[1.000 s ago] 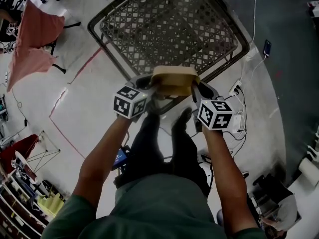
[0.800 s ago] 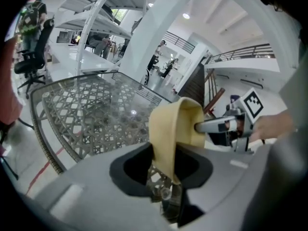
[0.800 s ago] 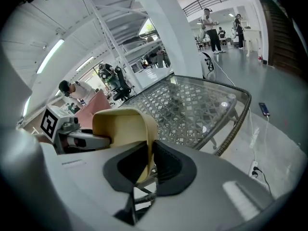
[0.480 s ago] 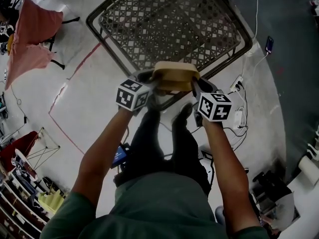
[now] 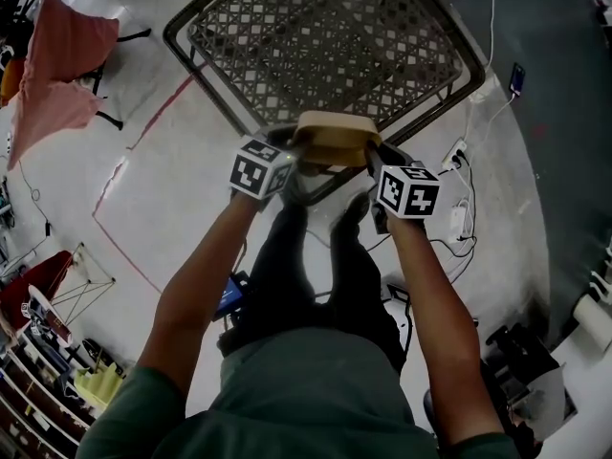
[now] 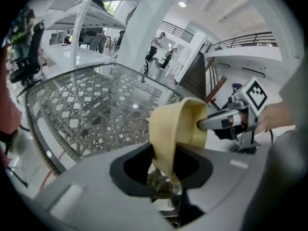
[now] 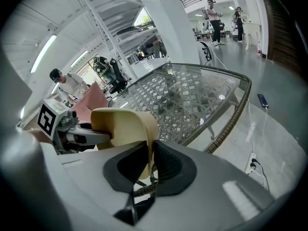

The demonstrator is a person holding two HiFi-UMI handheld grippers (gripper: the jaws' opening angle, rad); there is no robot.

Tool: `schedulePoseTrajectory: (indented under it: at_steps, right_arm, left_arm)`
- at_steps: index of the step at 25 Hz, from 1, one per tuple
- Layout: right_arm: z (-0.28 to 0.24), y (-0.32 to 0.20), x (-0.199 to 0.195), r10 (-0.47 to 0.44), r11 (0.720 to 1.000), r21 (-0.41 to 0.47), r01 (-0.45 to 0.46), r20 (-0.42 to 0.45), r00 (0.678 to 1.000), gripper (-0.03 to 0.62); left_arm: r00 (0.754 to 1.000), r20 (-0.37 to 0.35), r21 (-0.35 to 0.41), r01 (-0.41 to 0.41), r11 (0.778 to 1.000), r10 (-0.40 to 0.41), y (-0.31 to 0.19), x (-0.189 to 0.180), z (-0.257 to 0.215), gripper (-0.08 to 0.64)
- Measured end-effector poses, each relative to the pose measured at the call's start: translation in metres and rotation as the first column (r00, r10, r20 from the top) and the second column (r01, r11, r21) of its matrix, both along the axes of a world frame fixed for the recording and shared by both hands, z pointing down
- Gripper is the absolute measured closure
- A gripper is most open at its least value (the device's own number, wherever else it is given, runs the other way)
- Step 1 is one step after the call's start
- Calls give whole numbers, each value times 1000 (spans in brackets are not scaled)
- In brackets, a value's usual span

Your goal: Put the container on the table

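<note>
A tan, soft-walled container (image 5: 333,138) hangs between my two grippers, over the near edge of the glass-topped lattice table (image 5: 215,94). My left gripper (image 5: 292,153) is shut on its left rim, and in the left gripper view the container's wall (image 6: 178,129) is pinched between the jaws (image 6: 166,177). My right gripper (image 5: 373,159) is shut on the right rim. The right gripper view shows the wall (image 7: 122,124) clamped in that gripper's jaws (image 7: 147,170). The container's inside is hidden. Whether its underside touches the table I cannot tell.
The table top (image 7: 192,100) stretches away in front of the container. A pink cloth on a stand (image 5: 57,65) stands at the far left. Cables and a power strip (image 5: 459,223) lie on the floor at the right. The person's legs (image 5: 316,275) stand below the grippers.
Both grippers have sunk a little with the container toward the table's near edge. Neither grip has changed.
</note>
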State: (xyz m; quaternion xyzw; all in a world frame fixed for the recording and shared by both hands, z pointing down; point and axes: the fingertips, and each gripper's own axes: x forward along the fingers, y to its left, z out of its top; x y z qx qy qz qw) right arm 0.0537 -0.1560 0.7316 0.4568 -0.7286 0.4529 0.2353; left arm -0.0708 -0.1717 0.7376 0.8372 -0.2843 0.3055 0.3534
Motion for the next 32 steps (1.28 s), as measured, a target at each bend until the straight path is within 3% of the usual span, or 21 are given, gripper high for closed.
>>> schedulePoseTrajectory:
  at_steps: [32]
  right_arm:
    - [27, -4, -11, -11, 998, -56, 10, -21, 1000, 554]
  left_arm:
    - [1000, 16, -32, -5, 999, 6, -3, -10, 31, 451]
